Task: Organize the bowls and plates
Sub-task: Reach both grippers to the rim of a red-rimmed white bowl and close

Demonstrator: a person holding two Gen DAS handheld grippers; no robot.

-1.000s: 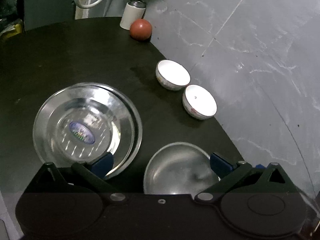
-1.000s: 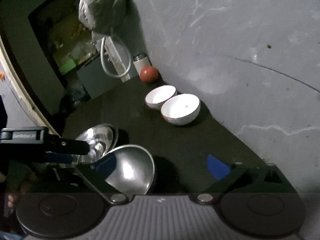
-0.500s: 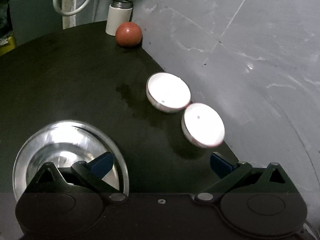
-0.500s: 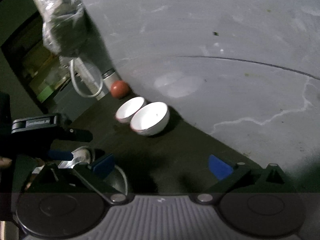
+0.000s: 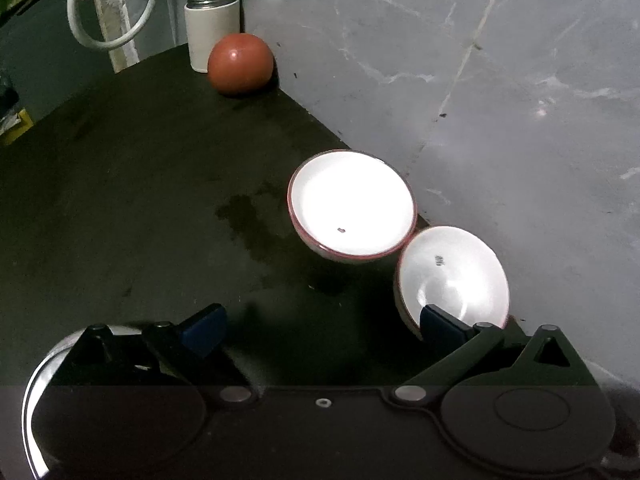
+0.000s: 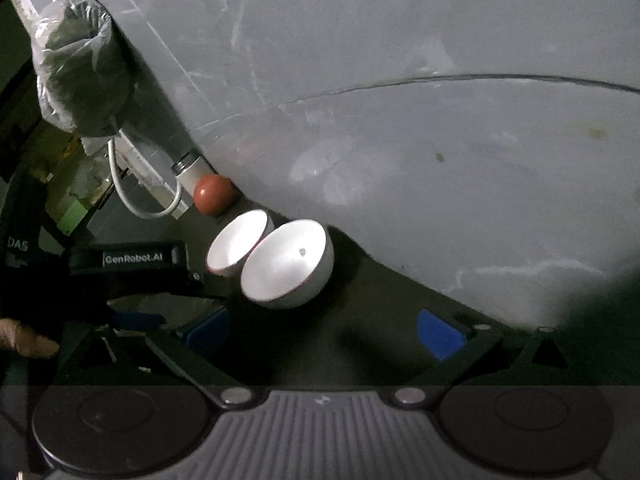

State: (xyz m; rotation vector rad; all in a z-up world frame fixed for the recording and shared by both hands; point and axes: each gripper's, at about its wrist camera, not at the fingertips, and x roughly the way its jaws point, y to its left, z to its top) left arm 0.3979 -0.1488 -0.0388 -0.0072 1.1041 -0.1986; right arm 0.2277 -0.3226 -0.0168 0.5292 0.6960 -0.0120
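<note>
Two white bowls with red rims sit side by side on the black table by the grey wall: the far bowl [image 5: 352, 206] [image 6: 238, 246] and the near bowl [image 5: 454, 276] [image 6: 288, 266]. My left gripper [image 5: 320, 326] is open, its right fingertip just in front of the near bowl. It also shows in the right wrist view [image 6: 132, 264], left of the bowls. A steel plate's rim [image 5: 34, 400] shows under the left gripper's body. My right gripper [image 6: 324, 334] is open and empty, short of the near bowl.
A red ball [image 5: 240, 63] and a white steel-topped canister [image 5: 212, 28] stand at the table's far corner against the wall. A white hose loop [image 5: 108, 8] hangs behind. A plastic-wrapped bundle [image 6: 80, 64] hangs on the wall.
Both grippers have moved forward toward the white bowls. The steel plates and steel bowl have dropped out of view below them; only one rim remains.
</note>
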